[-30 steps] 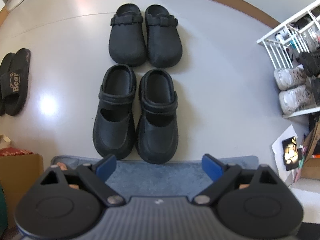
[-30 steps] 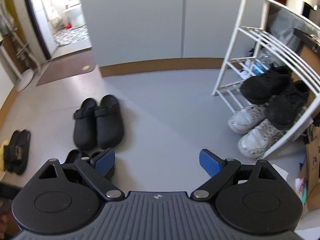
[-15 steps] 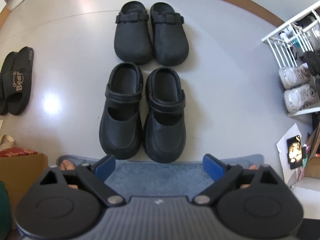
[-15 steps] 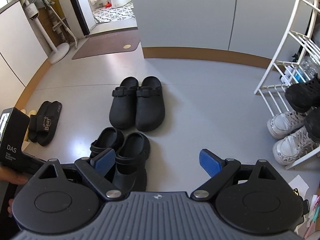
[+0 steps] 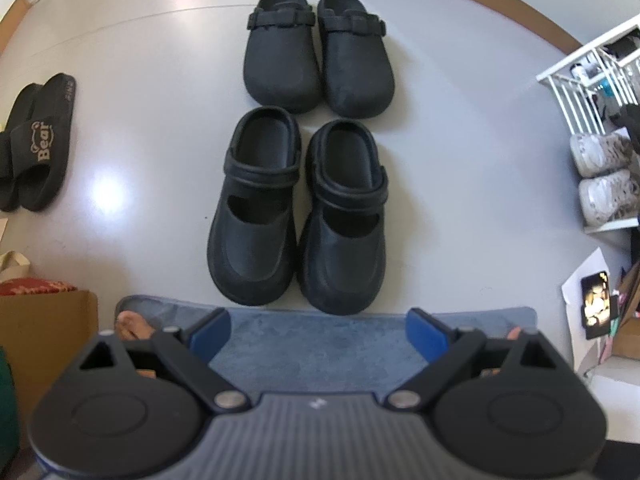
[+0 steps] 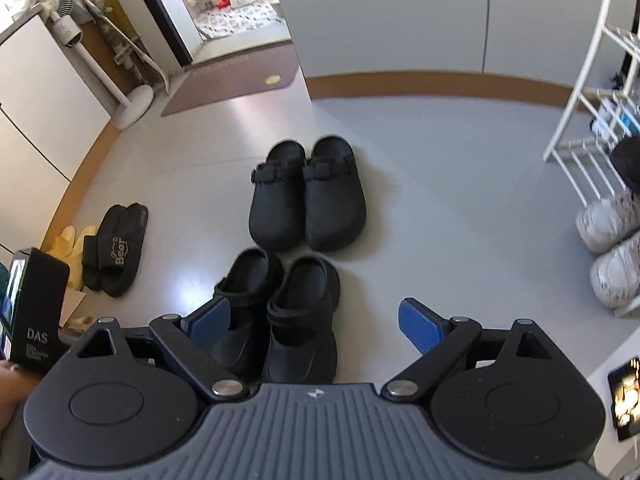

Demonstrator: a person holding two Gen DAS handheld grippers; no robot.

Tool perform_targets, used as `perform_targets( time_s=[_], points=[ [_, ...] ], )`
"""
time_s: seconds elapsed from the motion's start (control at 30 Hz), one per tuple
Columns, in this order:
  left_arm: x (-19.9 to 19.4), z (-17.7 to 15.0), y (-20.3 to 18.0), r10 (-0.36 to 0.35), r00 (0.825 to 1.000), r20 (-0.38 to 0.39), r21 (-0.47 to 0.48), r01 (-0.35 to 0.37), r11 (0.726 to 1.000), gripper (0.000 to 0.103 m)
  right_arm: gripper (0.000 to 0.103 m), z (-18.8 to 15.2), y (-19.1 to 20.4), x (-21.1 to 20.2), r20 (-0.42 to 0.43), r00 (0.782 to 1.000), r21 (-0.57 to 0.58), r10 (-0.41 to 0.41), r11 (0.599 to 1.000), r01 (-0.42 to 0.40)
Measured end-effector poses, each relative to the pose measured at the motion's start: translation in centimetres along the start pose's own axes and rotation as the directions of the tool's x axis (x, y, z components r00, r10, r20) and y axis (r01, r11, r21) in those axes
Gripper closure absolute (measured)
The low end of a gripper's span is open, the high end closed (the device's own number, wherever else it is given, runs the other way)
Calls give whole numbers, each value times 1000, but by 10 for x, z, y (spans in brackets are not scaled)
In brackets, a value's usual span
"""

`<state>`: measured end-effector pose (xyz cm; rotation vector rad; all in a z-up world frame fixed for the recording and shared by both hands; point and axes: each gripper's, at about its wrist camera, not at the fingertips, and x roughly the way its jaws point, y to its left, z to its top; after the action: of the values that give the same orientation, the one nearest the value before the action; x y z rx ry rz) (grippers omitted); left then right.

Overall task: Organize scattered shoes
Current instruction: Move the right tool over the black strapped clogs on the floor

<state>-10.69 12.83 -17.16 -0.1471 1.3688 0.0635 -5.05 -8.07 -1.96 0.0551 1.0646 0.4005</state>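
Note:
Two pairs of black shoes stand lined up on the pale floor. The strapped clogs point(image 5: 296, 216) point(image 6: 280, 316) are nearer, side by side, toes toward me. Behind them sit the buckled clogs point(image 5: 318, 48) point(image 6: 306, 192), also paired. A pair of black "Bear" slides point(image 5: 36, 148) point(image 6: 114, 248) lies off to the left. My left gripper point(image 5: 318, 332) hangs open above the blue mat, holding nothing. My right gripper point(image 6: 310, 320) is open too, high over the strapped clogs, apart from them.
A blue mat point(image 5: 320, 340) lies at my feet, with bare toes point(image 5: 130, 324) on it. A white wire shoe rack point(image 6: 592, 120) with white sneakers point(image 5: 604, 176) stands right. A cardboard box point(image 5: 44, 336) sits at left; papers and a phone point(image 5: 596, 304) lie right. Yellow slippers point(image 6: 72, 240) rest by the wall.
The right gripper's view has swung left, bringing both black pairs to the centre. The left view has shifted slightly. No shoe has moved; both grippers stayed open.

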Motion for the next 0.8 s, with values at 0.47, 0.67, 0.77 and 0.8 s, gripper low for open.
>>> perform_targets(
  time_s=[0.47, 0.67, 0.77, 0.8],
  points=[
    [-7, 17, 7, 37, 998, 56, -44, -35, 998, 11, 16, -13, 6, 55, -60, 998, 44, 0, 999, 2],
    [-10, 19, 18, 34, 998, 61, -104, -28, 994, 21, 25, -30, 18, 69, -43, 999, 45, -4, 999, 6],
    [-11, 19, 15, 43, 997, 68, -91, -36, 995, 21, 25, -35, 23, 74, -43, 999, 33, -3, 999, 4],
    [-10, 19, 15, 44, 997, 65, -91, -37, 995, 21, 25, -36, 24, 74, -39, 999, 35, -5, 999, 7]
  ],
)
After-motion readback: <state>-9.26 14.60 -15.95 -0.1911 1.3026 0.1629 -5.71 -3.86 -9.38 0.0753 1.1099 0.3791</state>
